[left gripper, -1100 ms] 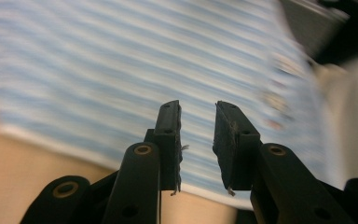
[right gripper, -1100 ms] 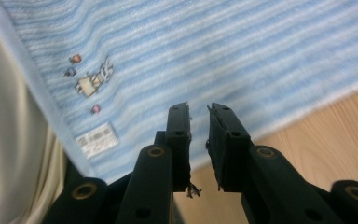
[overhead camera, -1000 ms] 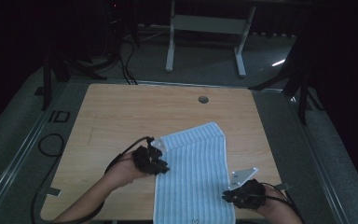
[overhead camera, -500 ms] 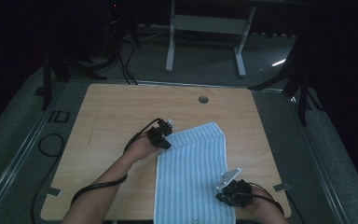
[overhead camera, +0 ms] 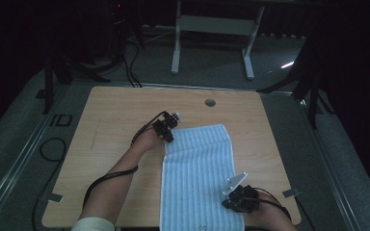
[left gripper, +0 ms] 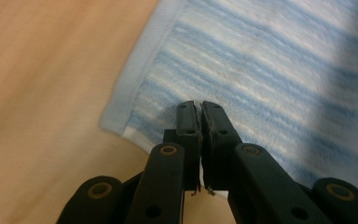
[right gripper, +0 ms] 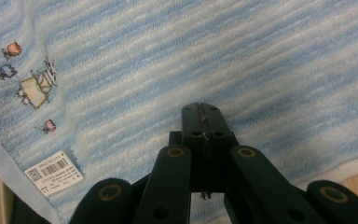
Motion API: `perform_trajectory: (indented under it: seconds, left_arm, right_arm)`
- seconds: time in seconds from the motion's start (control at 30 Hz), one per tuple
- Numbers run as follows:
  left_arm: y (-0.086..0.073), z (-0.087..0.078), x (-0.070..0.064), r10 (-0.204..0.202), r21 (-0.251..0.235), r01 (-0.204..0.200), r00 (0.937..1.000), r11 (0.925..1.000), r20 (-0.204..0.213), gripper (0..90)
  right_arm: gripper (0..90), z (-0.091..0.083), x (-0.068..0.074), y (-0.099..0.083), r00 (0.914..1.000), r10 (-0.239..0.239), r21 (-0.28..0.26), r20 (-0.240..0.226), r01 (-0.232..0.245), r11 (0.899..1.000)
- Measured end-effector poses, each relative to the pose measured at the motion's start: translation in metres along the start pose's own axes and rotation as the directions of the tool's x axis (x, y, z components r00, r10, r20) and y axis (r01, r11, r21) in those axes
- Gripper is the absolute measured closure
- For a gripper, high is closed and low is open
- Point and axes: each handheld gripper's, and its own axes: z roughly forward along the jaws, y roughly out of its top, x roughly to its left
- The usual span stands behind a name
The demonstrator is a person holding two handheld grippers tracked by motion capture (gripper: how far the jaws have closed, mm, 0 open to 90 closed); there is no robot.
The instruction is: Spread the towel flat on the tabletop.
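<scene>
The jaws of both grippers are hard to see from the high view, because they look small and dark there. The left gripper (overhead camera: 165, 129) sits at the far left corner of the blue striped towel (overhead camera: 198, 178). The right gripper (overhead camera: 240, 198) sits on the towel's right edge, close to the person. The towel lies flat on the wooden table (overhead camera: 115, 120), and its near end is cut off at the bottom of the picture. The room around the table is very dark.

In the left gripper view, the jaws are pressed almost together, with just a thin line between them. No cloth sits between them. Their tips are over the towel (left gripper: 270, 70), near its pale corner. I cannot tell if they touch it. The picture is a bit blurry.

In the right gripper view, the jaws are pressed tight together and hold nothing. They are over the towel (right gripper: 242, 60). A small white tag (right gripper: 54, 172) and a little sewn picture (right gripper: 35, 88) sit at the left.
</scene>
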Motion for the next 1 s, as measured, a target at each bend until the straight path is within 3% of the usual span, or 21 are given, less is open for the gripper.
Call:
perform_trajectory:
  seconds: [0.07, 0.23, 0.3, 0.4, 0.47, 0.53, 0.57, 0.7, 0.73, 0.87, 0.9, 1.0]
  left_arm:
    - [0.002, 0.001, 0.005, -0.028, 0.001, 0.028, 0.9995, 0.9996, 0.012, 84.2]
    - [0.009, 0.002, 0.007, -0.009, 0.024, 0.01, 0.9981, 0.9997, -0.06, 82.5]
    - [0.012, 0.004, 0.01, -0.02, 0.023, 0.022, 0.9971, 0.9995, -0.073, 82.5]
    - [0.012, 0.0, 0.014, -0.044, 0.017, 0.045, 0.997, 0.9988, -0.063, 78.7]
    - [0.007, -0.01, 0.013, -0.064, -0.031, 0.062, 0.997, 0.9976, -0.044, 78.7]
    - [-0.001, -0.022, 0.007, -0.037, -0.075, 0.037, 0.9993, 0.9965, -0.003, 78.7]
    - [-0.006, -0.027, 0.002, -0.029, -0.083, 0.029, 0.9996, 0.9962, -0.003, 78.7]
    - [-0.023, -0.038, -0.021, 0.056, -0.078, -0.054, 0.998, 0.9955, 0.027, 78.7]
    - [-0.025, -0.039, -0.026, 0.077, -0.076, -0.074, 0.9964, 0.9944, 0.037, 78.7]
    - [-0.022, -0.026, -0.034, 0.092, -0.052, -0.09, 0.9945, 0.9946, 0.05, 78.7]
    - [-0.022, -0.026, -0.034, 0.092, -0.052, -0.09, 0.9945, 0.9946, 0.05, 78.7]
    - [-0.017, -0.006, -0.029, 0.078, -0.015, -0.078, 0.9961, 0.9969, 0.04, 78.7]
  right_arm:
    - [89.5, 0.0, 0.0, 0.0, 1.0, 0.0, 0.0, -0.003, 0.0, 1.0]
    - [89.5, 0.0, -0.001, 0.0, 0.9999, 0.006, -0.001, -0.009, -0.006, 1.0]
    - [89.5, 0.0, -0.001, 0.0, 1.0, 0.003, 0.004, -0.007, -0.003, 1.0]
    - [89.5, 0.0, -0.001, 0.001, 1.0, 0.005, 0.013, -0.008, -0.004, 1.0]
    - [84.8, -0.001, -0.002, 0.001, 0.9997, -0.004, 0.015, -0.024, 0.004, 1.0]
    - [84.8, -0.01, -0.007, 0.0, 0.9999, -0.013, -0.005, -0.004, 0.013, 1.0]
    - [85.2, -0.016, -0.012, 0.0, 0.9997, 0.015, -0.029, 0.017, -0.015, 0.999]
    - [88.4, -0.032, -0.031, 0.009, 0.9909, 0.06, -0.052, 0.121, -0.054, 0.997]
    - [88.4, -0.032, -0.034, 0.013, 0.9902, 0.058, -0.049, 0.127, -0.052, 0.997]
    - [88.4, -0.019, -0.038, 0.028, 0.9913, 0.046, -0.028, 0.123, -0.043, 0.999]
    - [88.4, -0.014, -0.037, 0.031, 0.9919, 0.045, -0.024, 0.118, -0.042, 0.999]
    - [88.3, -0.001, -0.039, 0.032, 0.9929, 0.045, -0.009, 0.11, -0.045, 0.999]
